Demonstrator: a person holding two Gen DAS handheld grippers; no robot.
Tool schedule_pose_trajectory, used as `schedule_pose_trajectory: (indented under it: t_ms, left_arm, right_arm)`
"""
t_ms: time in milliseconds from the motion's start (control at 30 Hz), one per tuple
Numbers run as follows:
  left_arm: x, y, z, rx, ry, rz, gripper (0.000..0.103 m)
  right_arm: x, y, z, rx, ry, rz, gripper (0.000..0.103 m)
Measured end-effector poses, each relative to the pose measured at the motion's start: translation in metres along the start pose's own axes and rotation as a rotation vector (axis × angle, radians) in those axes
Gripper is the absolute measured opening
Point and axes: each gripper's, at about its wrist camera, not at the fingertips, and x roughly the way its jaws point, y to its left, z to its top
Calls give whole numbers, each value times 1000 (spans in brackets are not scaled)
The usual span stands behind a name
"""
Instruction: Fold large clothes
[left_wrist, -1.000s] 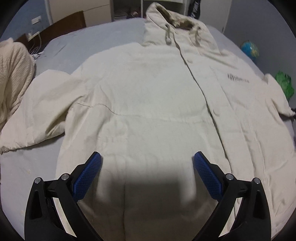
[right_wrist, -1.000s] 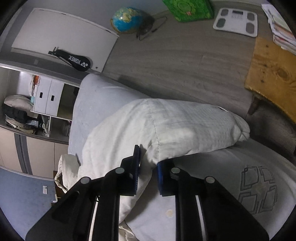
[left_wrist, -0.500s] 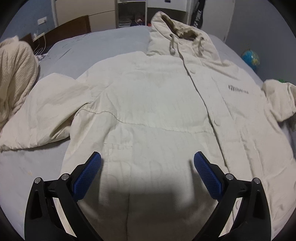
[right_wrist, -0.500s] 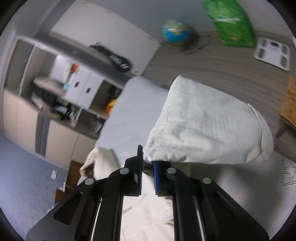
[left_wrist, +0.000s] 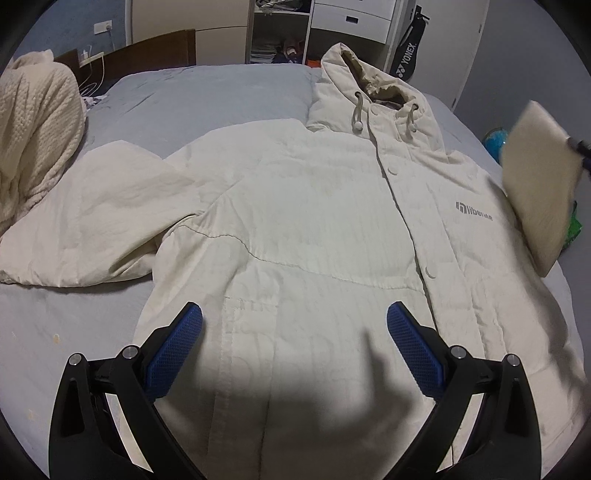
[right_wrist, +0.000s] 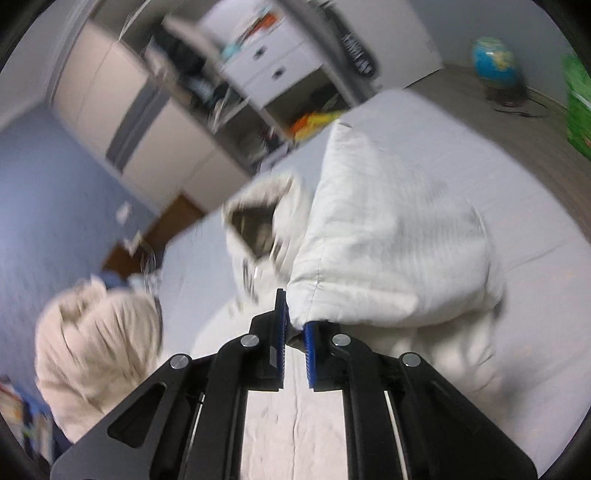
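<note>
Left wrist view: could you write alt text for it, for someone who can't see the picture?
A cream hooded jacket lies spread face-up on a grey-blue bed, one sleeve lifted off the bed at the right edge by the right claw. The left claw hangs open above the jacket's lower front, touching nothing. A cream knitted blanket is heaped at the left.

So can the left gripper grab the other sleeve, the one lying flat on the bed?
Probably yes. The left gripper is open and holds nothing, and the flat sleeve lies uncovered on the bed off to its side, nothing on it.
</note>
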Motion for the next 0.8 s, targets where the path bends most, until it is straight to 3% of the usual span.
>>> schedule_pose_trajectory:
  t_ms: [167,400,467,533,600,733,800]
  left_arm:
    - [1,7,1,-33,2,-6,96]
    - [3,9,1,-45,13,-8,96]
    - [4,7,0,-33,15,-3,96]
    - [5,4,0,-21,17,5,96]
    - [5,2,-1,-5,18,10,96]
    - [5,-7,-4,41,15,24,96]
    - [5,-14,-5,66,25,-9,96]
  right_arm:
    - [51,28,-45,-102,123,-45,7]
    - [92,33,-107,-220,262,-126,10]
    - [101,34,-115,-232,309,-126,17]
    - [101,30,-121,-223,323,-109,44]
    - [91,22,-124,-211,302,-88,61]
    - [60,3,-132,-148,233,-37,61]
    - [42,-13,-133,-105,191,-40,61]
